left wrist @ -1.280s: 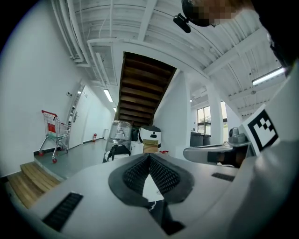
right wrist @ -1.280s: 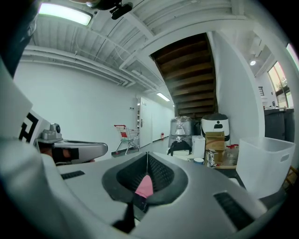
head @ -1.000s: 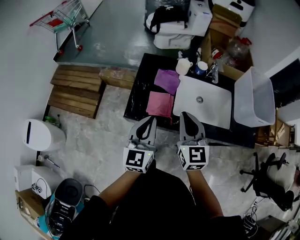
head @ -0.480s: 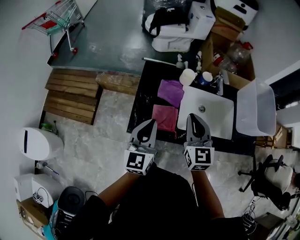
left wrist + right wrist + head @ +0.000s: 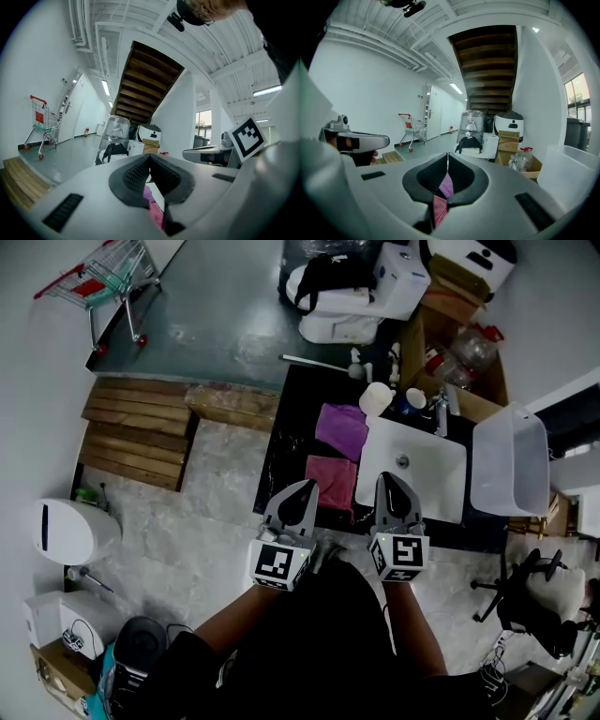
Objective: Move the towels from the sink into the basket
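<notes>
A purple towel [image 5: 342,429] and a pink towel [image 5: 331,479] lie flat on the black counter [image 5: 281,442], just left of the white sink [image 5: 422,479], whose bowl holds no towel. A white translucent basket [image 5: 511,460] stands at the counter's right end. My left gripper [image 5: 302,486] is shut and empty at the counter's front edge, beside the pink towel. My right gripper [image 5: 391,479] is shut and empty over the sink's front rim. In the left gripper view the left gripper [image 5: 150,157] has its tips meeting. The right gripper [image 5: 447,157] shows both towels beyond its tips.
A white cup [image 5: 377,397], a blue cup [image 5: 411,401] and bottles stand behind the sink by the tap [image 5: 441,409]. A cardboard box [image 5: 450,343] sits beyond. On the floor are a wooden pallet [image 5: 136,442], a shopping cart [image 5: 103,277] and an office chair [image 5: 534,601].
Both grippers, still shut, have come forward side by side, so the counter, towels and sink now lie closer to their tips.
</notes>
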{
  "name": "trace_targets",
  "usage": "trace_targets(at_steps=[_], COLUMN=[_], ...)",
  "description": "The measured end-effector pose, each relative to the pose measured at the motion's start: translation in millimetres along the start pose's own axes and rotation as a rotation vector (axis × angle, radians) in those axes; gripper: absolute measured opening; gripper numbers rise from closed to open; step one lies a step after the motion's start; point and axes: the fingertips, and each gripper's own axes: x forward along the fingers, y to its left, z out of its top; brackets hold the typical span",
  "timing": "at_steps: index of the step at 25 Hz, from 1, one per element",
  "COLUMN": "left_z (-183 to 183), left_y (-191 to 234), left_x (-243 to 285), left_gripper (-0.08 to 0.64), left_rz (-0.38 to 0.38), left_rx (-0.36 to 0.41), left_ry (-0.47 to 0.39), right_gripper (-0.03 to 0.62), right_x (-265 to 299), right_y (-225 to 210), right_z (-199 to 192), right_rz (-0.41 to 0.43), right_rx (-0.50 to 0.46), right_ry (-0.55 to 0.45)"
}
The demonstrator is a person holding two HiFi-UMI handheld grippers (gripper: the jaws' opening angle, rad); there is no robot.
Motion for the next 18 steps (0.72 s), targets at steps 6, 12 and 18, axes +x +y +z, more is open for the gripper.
trace_targets(at_steps=[6, 12, 18], left_z=[-1.9, 6.1, 6.3], left_y=[-2.9, 5.5, 7.8], left_x=[7.9, 26.9, 60.2], left_gripper=[0.014, 0.014, 0.014], left_rz=[0.012, 0.062, 0.088], left_rx=[-0.005, -0.006, 0.015], left_ry=[0.017, 0.0, 0.009], right_gripper=[0.018, 0.018, 0.018], right_x=[14.4, 45.0, 83.5], right_y=[0.2, -2.9, -11.8], right_z=[-3.3, -0.6, -11.0], right_rz=[0.044, 0.1, 0.174], right_rx=[0.015, 0.016, -0.005], right_ry=[0.008, 0.005, 0.038])
